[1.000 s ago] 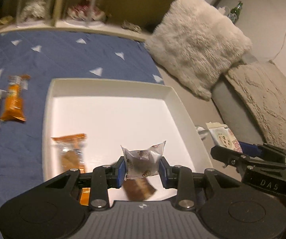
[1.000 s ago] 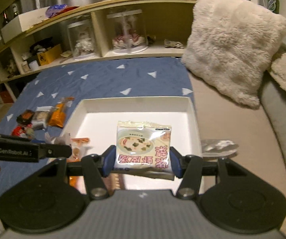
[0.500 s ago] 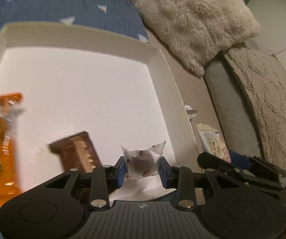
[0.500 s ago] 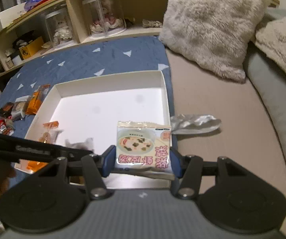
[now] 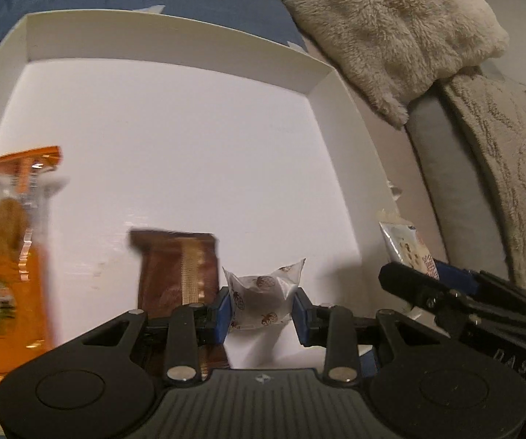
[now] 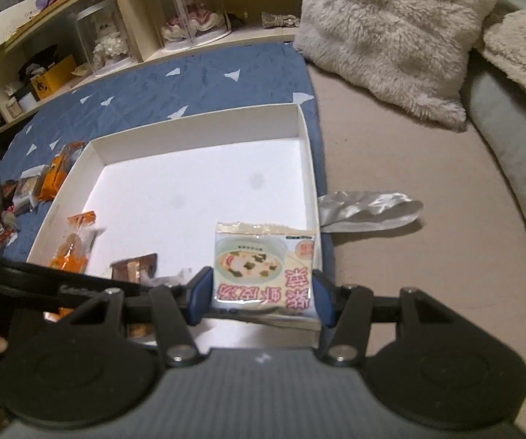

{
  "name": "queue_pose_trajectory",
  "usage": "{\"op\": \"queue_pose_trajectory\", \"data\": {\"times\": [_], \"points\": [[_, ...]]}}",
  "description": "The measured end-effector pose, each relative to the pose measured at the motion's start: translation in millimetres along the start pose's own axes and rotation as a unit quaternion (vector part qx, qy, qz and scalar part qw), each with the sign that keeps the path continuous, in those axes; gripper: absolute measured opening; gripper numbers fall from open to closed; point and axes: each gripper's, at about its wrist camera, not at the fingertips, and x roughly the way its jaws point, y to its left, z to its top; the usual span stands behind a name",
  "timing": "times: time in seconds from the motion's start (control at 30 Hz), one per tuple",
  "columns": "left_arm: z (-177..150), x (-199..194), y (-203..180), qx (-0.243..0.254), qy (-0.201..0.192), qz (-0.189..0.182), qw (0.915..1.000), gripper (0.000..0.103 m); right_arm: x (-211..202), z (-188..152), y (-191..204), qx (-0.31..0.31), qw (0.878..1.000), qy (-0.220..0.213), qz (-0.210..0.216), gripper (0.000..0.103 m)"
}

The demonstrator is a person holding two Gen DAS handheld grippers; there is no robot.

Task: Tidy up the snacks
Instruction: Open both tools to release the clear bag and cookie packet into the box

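Left gripper (image 5: pixel 262 307) clamps a silver packet (image 5: pixel 263 301) — right gripper (image 6: pixel 261 292) a soup sachet (image 6: pixel 264 267) — over the white box (image 6: pixel 204 128).

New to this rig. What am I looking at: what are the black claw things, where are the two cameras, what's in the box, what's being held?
There is no robot here: a person carries a handheld two-finger gripper in each hand, and a fisheye camera on each looks forward along its fingers. So each picture is one gripper's own view.

In the left wrist view, the left gripper is shut on a small silver snack packet, over the near end of the white box.

In the right wrist view, the right gripper is shut on a square soup packet, over the box's near right corner.

The box sits on a blue cloth with white triangles. Inside it lie an orange packet and a brown packet. More snacks lie on the cloth beside it; a silver wrapper lies on the other side.
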Motion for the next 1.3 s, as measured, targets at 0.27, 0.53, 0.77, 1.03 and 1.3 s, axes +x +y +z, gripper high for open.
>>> {"op": "queue_pose_trajectory", "data": {"times": [0.27, 0.53, 0.77, 1.03, 1.3], "points": [[0, -9, 5, 0.0, 0.009, -0.001, 1.0, 0.043, 10, 5, 7, 0.012, 1.0, 0.014, 0.017, 0.069], [1, -21, -5, 0.014, 0.008, 0.007, 0.9998, 0.056, 5, 6, 6, 0.019, 0.999, 0.031, -0.004, 0.076], [-1, -35, -7, 0.025, 0.005, 0.019, 0.9995, 0.062, -3, 2, 8, 0.018, 0.999, 0.042, -0.007, 0.076], [-3, -53, -7, 0.035, 0.0, 0.033, 0.9989, 0.072, -15, -1, 14, 0.016, 0.999, 0.04, -0.005, 0.079], [-9, -73, -8, 0.051, -0.014, 0.044, 0.9977, 0.092, -29, -2, 20, 0.009, 0.999, 0.033, -0.009, 0.094]]}}
